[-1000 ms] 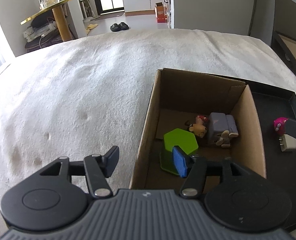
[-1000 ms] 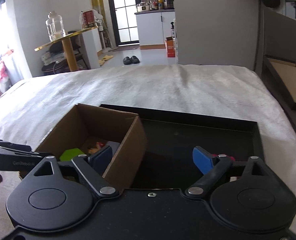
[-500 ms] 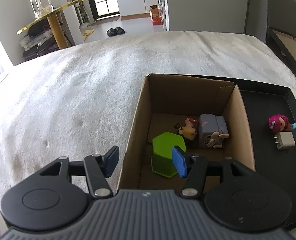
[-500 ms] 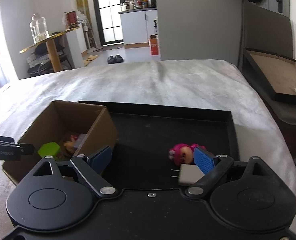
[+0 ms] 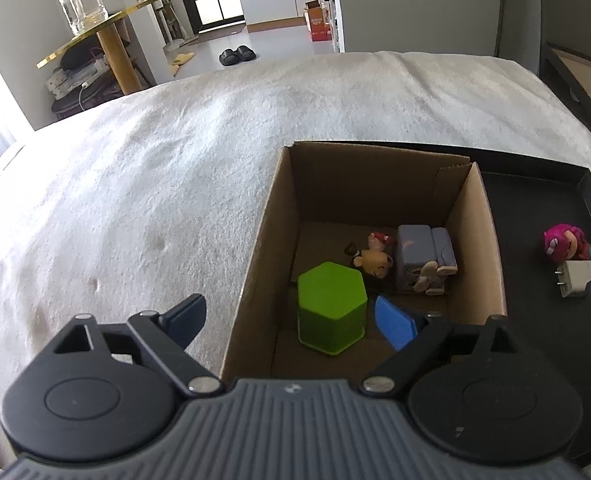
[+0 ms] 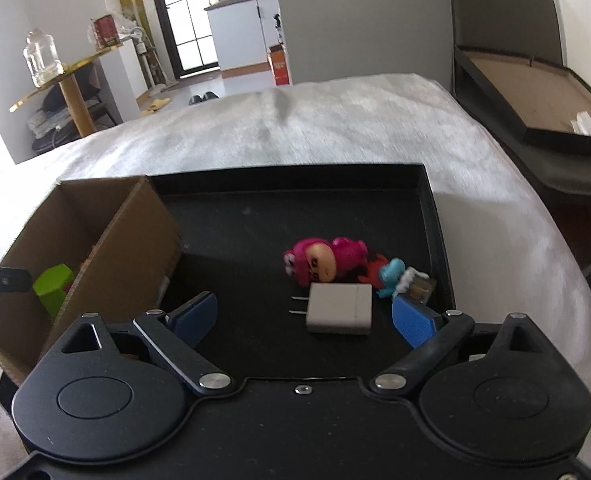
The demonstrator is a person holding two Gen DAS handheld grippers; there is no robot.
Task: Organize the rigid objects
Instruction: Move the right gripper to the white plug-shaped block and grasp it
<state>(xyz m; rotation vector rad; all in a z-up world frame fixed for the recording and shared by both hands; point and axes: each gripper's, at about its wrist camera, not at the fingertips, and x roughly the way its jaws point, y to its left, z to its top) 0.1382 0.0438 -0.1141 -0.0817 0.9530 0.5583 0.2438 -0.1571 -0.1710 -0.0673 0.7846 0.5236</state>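
Observation:
A green hexagonal box (image 5: 331, 304) stands on the floor of the brown cardboard box (image 5: 375, 184), beside a grey block toy (image 5: 423, 258) and a small yellow-headed figure (image 5: 373, 258). My left gripper (image 5: 291, 316) hovers over the box's near left wall. Its jaws are opening and neither pad touches the green box. On the black tray (image 6: 295, 208) lie a white charger plug (image 6: 341, 314), a pink figure (image 6: 323, 260) and a small blue figure (image 6: 391, 276). My right gripper (image 6: 305, 312) is low over the charger, which lies between its opening jaws, untouched.
The tray and cardboard box rest side by side on a white fluffy bedspread (image 5: 155, 184). A dark bed frame (image 6: 535, 112) runs along the right. A gold-topped side table (image 5: 107, 36) with a glass jar stands beyond the bed at the left.
The left jaws have spread wider, and the green box now stands free of the right pad. The right gripper has moved right and down toward the charger and pink figure, jaws wider.

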